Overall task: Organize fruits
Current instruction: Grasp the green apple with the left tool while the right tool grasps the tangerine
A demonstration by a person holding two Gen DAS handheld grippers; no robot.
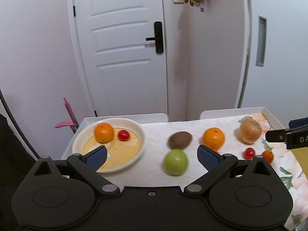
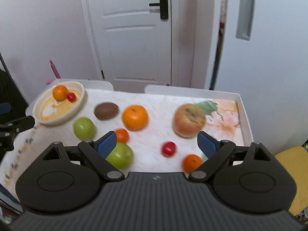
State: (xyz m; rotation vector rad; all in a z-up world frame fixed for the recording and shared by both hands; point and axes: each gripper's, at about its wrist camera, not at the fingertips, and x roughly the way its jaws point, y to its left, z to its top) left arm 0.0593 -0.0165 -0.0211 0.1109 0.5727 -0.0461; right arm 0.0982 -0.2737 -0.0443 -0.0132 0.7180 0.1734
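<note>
- L gripper (image 1: pixel 152 155): jaws spread wide, nothing between the blue pads (image 1: pixel 97 156); sits low centre of left wrist view.
- R gripper (image 2: pixel 156 144): jaws spread wide too, empty; low centre of right wrist view.
- Bowl (image 1: pixel 79 140) at left of left view, upper left of right view. Holds one orange (image 1: pixel 104 132) + small red fruit (image 1: pixel 123 135), just beside each other.
- Rest loose on flowered cloth (image 1: pixel 154 171) in white tray (image 2: pixel 244 111).
- Kiwi (image 1: pixel 180 140) centre of left view, green apple (image 1: pixel 176 164) just below it.
- 2nd orange (image 2: pixel 135 117) right of kiwi; big apple (image 2: pixel 188 120) further right, well apart.
- Right view only: 2nd green apple (image 2: pixel 120 157) partly behind left pad, small orange (image 2: pixel 121 135) just above it.
- Red fruit (image 2: pixel 168 149) between the R pads in frame, not gripped; another small orange (image 2: pixel 192 163) lower right of it.
- Right view blurred, esp. fruit edges.
- Door (image 1: pixel 123 48) behind tray.
</note>
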